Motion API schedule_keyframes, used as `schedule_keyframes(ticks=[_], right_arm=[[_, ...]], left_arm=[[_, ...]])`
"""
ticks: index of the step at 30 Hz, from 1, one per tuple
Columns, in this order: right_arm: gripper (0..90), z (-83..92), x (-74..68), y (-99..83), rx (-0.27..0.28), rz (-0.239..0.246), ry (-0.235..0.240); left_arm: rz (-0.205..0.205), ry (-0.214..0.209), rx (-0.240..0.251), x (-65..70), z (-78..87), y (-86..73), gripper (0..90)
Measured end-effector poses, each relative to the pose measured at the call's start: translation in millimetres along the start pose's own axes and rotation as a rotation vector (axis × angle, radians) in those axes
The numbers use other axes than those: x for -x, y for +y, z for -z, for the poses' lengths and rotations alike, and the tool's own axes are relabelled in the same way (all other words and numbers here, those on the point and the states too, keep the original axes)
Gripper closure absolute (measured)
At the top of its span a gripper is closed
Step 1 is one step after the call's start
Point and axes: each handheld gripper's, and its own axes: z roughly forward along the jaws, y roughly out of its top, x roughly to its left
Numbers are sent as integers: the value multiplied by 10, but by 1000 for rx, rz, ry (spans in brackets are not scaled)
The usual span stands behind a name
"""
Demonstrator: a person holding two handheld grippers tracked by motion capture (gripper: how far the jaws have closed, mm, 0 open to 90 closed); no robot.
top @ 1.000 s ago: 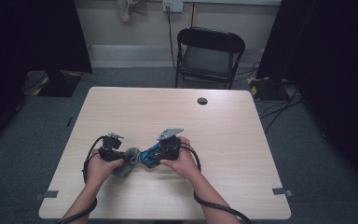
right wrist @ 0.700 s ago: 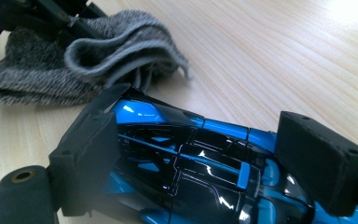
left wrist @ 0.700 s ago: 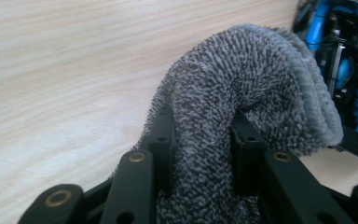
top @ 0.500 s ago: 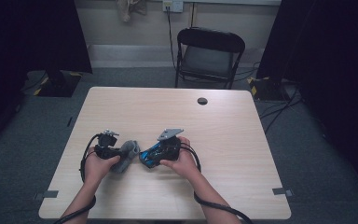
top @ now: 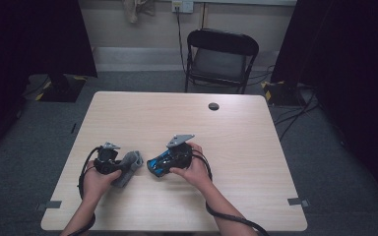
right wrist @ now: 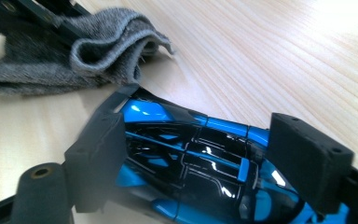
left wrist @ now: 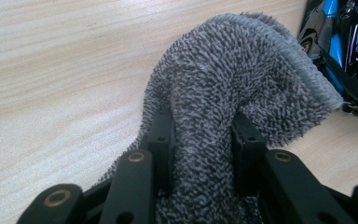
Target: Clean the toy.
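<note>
A folded grey terry cloth [left wrist: 242,70] hangs from my left gripper [left wrist: 203,140], whose jaws are shut on it at the table's front left [top: 123,169]. Just right of the cloth [top: 132,163] is a glossy blue and black toy car [top: 158,166]. My right gripper [top: 166,158] holds it across its body. In the right gripper view both pads [right wrist: 95,158] press the car's [right wrist: 168,114] sides; these jaws have just been closing on it. The cloth [right wrist: 51,70] lies close beyond the car's end, a small gap between them.
The light wooden table [top: 187,123] has a small black round cap [top: 213,106] near its far edge. A black folding chair [top: 221,54] stands behind the table. Cables trail from both grippers toward the front edge.
The left gripper with the cloth has shifted slightly left, off the car. The right hand has stayed where it was.
</note>
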Motion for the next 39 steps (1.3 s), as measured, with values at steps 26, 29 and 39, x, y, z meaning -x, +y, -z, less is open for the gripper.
schedule_keyframes(ticks=[26,29,39], right_arm=[[113,50,-36,-145,-25,-106,-139],[97,41,-43,-154,-19,-103,-143],[52,8,-70,-180,-3,-99,-158]], left_arm=[[-5,2,7,29,-1,-21,648],[-5,2,8,30,-1,-23,645],[-1,4,19,50,-8,-12,598]])
